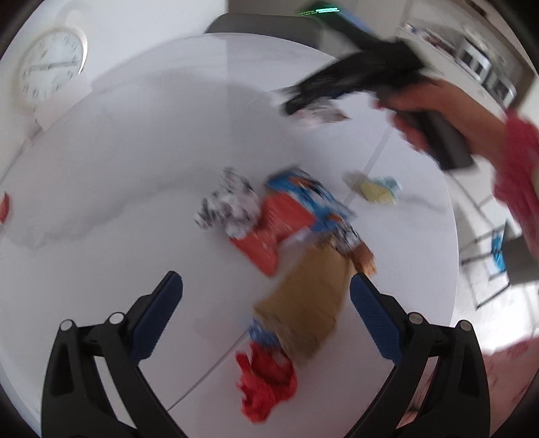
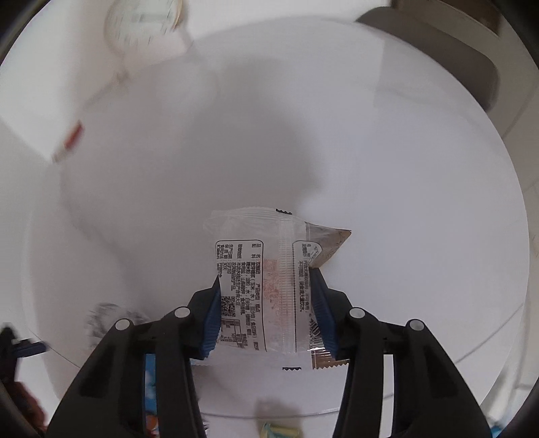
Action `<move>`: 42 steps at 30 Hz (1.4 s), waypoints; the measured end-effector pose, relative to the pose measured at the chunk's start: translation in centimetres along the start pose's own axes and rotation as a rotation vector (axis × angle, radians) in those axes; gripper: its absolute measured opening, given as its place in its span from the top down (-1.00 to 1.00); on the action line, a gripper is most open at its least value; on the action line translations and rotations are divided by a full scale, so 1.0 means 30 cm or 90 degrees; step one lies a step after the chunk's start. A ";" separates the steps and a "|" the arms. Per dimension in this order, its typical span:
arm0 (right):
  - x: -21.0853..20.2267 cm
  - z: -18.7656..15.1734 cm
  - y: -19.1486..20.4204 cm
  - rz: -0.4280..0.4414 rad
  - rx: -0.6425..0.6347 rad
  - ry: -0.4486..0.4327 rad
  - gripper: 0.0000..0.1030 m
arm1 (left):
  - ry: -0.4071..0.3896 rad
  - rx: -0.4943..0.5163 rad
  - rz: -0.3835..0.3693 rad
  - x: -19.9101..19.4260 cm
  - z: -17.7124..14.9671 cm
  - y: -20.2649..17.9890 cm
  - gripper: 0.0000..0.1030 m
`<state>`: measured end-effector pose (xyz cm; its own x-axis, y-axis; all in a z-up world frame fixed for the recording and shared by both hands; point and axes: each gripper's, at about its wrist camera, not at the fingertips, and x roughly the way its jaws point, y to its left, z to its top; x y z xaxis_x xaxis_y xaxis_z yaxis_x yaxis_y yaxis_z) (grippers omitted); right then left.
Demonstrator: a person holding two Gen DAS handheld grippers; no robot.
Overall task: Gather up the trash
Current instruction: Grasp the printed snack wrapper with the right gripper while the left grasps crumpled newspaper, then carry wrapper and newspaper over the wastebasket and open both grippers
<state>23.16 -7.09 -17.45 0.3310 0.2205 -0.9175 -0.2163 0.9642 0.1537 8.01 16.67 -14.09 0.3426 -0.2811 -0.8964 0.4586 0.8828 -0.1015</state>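
My left gripper [image 1: 266, 279] hangs open above a white round table [image 1: 118, 161]. Below it lies a blurred heap of litter: a brown paper piece [image 1: 306, 303] close to the right finger, a red and blue packet [image 1: 286, 219], a crumpled black-and-white wrapper [image 1: 229, 209] and a crumpled red wrapper [image 1: 266, 387]. A yellow and blue scrap [image 1: 374, 188] lies farther right. My right gripper [image 2: 266, 276] is shut on a clear printed wrapper [image 2: 249, 229], its blue pads pressing both sides. The left wrist view shows that gripper [image 1: 303, 104] at the upper right, held by a hand [image 1: 438, 111].
A white clock [image 1: 50, 67] leans at the table's far left. A grey chair back [image 1: 262, 27] stands behind the table. A red sleeve [image 1: 515, 161] reaches in from the right. A small red-tipped item [image 2: 69, 141] lies near the left edge.
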 end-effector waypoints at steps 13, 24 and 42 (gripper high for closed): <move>-0.355 -0.266 -0.169 0.043 0.126 -0.100 0.03 | 0.045 -0.337 -0.041 0.203 0.203 0.204 -0.74; -0.434 -0.466 -0.211 0.047 0.186 -0.112 0.03 | 0.130 -0.424 -0.008 0.334 0.234 0.186 0.07; -0.535 -1.110 -0.447 -0.055 0.352 -0.065 0.00 | -0.006 -0.192 -0.001 -0.060 0.265 -0.275 0.10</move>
<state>-9.83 -28.48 -17.00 0.4197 0.1243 -0.8991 0.3190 0.9072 0.2743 10.14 6.91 -8.21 0.3508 -0.2846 -0.8922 0.1947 0.9541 -0.2278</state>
